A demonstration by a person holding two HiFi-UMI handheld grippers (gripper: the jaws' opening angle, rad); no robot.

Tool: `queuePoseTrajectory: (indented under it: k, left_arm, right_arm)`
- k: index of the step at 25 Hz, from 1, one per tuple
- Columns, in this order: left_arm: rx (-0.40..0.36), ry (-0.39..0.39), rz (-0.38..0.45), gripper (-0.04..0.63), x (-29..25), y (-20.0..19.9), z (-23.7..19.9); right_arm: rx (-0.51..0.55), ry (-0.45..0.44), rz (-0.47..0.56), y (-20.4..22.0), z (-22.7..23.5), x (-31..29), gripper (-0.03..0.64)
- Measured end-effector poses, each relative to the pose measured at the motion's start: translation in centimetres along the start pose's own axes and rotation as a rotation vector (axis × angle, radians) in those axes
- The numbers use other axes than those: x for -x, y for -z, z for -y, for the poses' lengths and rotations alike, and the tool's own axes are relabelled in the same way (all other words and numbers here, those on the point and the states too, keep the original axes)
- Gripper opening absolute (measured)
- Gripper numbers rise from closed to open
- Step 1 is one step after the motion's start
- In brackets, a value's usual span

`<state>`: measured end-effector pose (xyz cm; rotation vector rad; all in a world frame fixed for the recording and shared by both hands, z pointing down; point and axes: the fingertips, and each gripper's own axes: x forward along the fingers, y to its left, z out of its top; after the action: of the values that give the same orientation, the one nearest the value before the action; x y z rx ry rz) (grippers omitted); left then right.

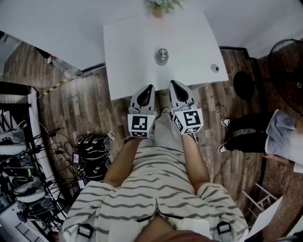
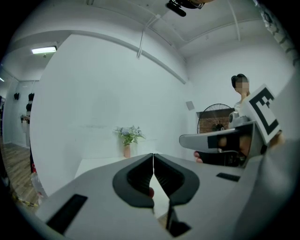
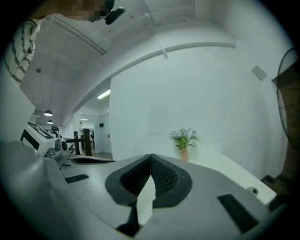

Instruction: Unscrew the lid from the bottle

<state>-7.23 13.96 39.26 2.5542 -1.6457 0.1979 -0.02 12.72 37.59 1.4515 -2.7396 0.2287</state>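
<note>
The bottle point(image 1: 162, 57) stands upright near the middle of the white surface point(image 1: 128, 52). Its metal lid point(image 1: 162, 52) faces up toward the head view, so its long axis runs vertical and the lid is the part nearest any approach from above. Both tools hang just over the near edge of the surface, side by side and pointing roughly level toward the far edge. The left hand-held gripper point(image 1: 150, 89) has its jaws pressed together with nothing between them, and the right hand-held gripper point(image 1: 172, 84) is likewise closed and empty. The bottle lies straight ahead of the pair, in line with the gap between them and clearly apart from both. Neither tip looks meaningfully closer, though the right one may sit a touch further forward. In the two gripper views each tool's own jaws block the bottle, and only the potted plant point(image 1: 158, 7) at the far edge shows beyond them. A small round object point(image 1: 215, 68) rests near the right edge, well clear of the bottle. The task seems not yet started. I judge that the jaws must open before either can take the body or the lid.
</note>
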Motion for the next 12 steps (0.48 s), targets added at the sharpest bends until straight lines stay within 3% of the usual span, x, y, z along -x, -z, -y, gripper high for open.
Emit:
queuePoseTrajectory:
  k: [12]
  left_arm:
    - [-0.031, -0.041, -0.089, 0.000, -9.7, 2.2, -1.5]
  right_arm:
    - [-0.020, -0.044, -0.067, 2.0, 7.8, -6.5, 0.009]
